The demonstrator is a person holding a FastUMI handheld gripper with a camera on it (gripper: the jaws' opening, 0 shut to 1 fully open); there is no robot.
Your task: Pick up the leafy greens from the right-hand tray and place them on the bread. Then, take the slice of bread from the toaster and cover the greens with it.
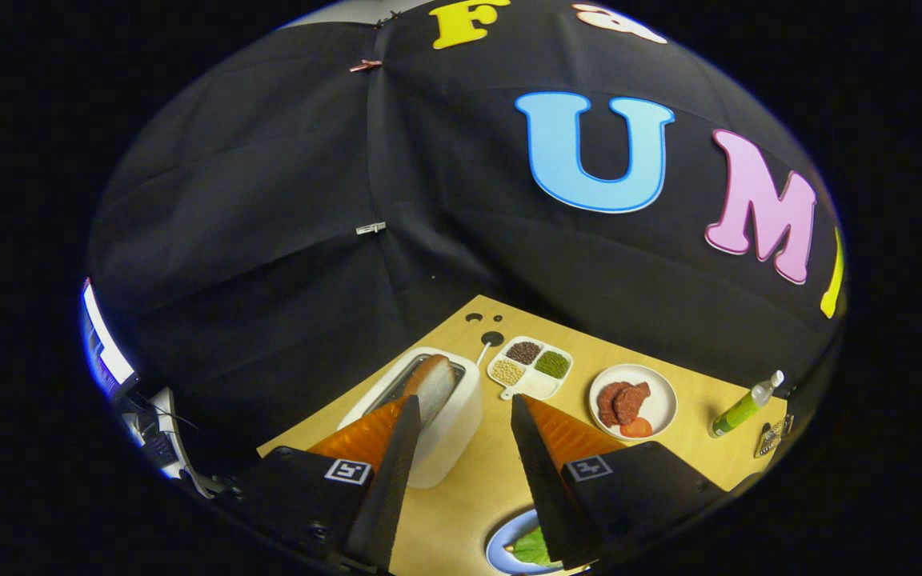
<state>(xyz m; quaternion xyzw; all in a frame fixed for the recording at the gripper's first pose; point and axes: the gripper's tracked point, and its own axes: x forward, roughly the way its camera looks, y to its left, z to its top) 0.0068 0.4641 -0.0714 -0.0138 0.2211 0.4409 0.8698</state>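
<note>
The fingers (461, 472) are held wide apart with nothing between them, high over the wooden counter (477, 496); the leafy greens (531, 547) are seen lying on a blue plate (503, 542) at the counter's near edge, so the first step is judged done and the bread step is in hand. The bread slice (434, 384) stands upright in the white toaster (449, 432) toward the counter's left edge, just ahead of the left finger, and a descent onto it with the fingers closing on both faces is called for. No writing can be read on the green bottle (743, 410) at the right edge.

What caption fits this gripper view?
Open gripper hovers near toaster holding bread slice; greens below.
</note>
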